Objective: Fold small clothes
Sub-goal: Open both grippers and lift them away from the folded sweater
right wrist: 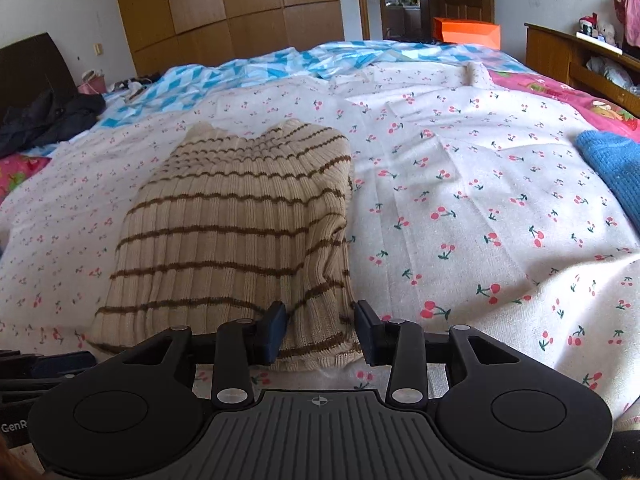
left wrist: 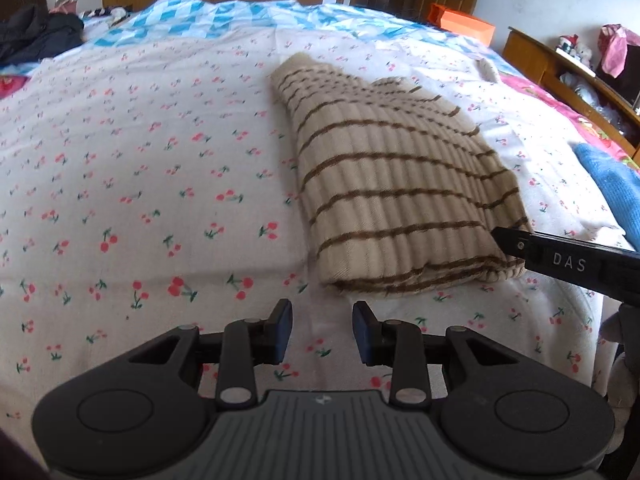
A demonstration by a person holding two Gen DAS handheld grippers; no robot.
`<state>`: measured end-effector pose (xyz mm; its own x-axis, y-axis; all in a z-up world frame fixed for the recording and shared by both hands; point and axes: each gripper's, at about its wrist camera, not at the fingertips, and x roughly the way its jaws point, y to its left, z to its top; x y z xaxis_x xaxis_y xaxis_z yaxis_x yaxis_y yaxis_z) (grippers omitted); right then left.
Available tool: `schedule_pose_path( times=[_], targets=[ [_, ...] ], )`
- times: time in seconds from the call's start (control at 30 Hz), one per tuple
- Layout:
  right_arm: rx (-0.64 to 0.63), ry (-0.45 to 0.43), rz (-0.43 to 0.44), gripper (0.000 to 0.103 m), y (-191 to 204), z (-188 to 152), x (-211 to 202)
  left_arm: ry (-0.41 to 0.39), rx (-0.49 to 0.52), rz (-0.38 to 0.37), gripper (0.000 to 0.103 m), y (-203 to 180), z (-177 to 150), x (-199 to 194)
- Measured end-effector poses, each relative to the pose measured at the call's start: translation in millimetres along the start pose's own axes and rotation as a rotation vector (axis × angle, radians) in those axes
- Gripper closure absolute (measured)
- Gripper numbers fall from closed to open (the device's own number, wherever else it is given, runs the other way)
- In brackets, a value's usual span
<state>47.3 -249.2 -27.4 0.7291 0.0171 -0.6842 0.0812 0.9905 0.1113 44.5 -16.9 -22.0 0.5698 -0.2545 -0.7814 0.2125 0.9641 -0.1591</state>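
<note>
Striped sweater (left wrist: pixel 400 184) sits on the cherry-print sheet (left wrist: pixel 140 160) right in front of me, already doubled over into a long beige slab with brown bands across it. Its long axis runs away from me up the bed; the ribbed hem is the near end, the narrower bunched end points toward the far blue-checked bedding (left wrist: pixel 224 20).

My left gripper (left wrist: pixel 322 334) hovers over bare sheet just off the hem's near left corner, jaws apart with nothing between them. My right gripper (right wrist: pixel 320 330) is at the hem's near right corner; the folded edge shows between the parted pads, but they don't look clamped on it, so I call it empty for now.

Judging by this, the next fold is end over end. To do it well, I'd want each gripper pinching every layer at a hem corner, both at the same depth, then lifting level and carrying the hem straight along the long axis so the stripes stay parallel. My left needs to slide in toward the corner first.

Off to the right lies a blue knit (right wrist: pixel 612 168), well apart.
</note>
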Motion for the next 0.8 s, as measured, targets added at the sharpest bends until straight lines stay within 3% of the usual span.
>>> schedule_pose_path(
  times=[0.2,0.37,0.8],
  targets=[
    [0.001,-0.051,0.005,0.066,4,-3,-13,-0.010,-0.021,-0.031,0.065,4,-1,-5],
    [-0.006,-0.005,0.000,0.065,4,-5,-6,0.001,-0.005,-0.035,0.065,0,-3,-5],
    [-0.006,-0.082,0.036,0.065,9,-8,-29,-0.012,-0.004,-0.033,0.065,-4,-7,-11]
  ],
)
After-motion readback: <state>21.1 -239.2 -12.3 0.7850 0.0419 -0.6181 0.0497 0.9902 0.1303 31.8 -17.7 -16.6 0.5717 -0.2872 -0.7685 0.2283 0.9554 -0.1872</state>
